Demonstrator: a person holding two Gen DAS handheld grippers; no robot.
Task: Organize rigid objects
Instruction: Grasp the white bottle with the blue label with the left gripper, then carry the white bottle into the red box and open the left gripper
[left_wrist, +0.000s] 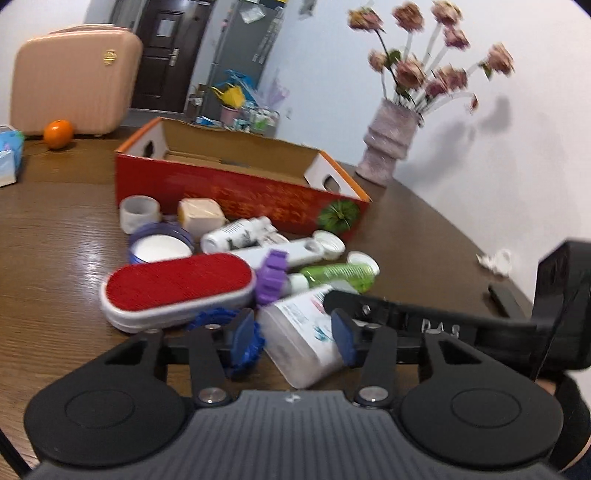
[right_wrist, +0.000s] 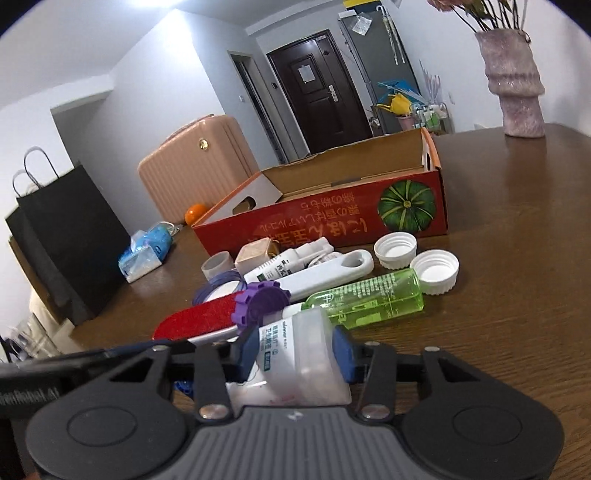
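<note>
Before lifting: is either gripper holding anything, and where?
Right gripper pinches the translucent labelled bottle across its sides. Left gripper straddles the same bottle; whether it grips cannot be told.

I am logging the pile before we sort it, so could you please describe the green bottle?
The green bottle is small, clear tinted plastic with printed text and a white cap end. It lies on its side on the wooden table, in front of the red box, beside two loose white caps. Its cap end meets the purple gear-shaped piece.

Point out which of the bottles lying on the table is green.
The green bottle lies on its side between the two loose white caps and the frosted bottle in the grippers. It is clear green; the spray bottle is white.
</note>
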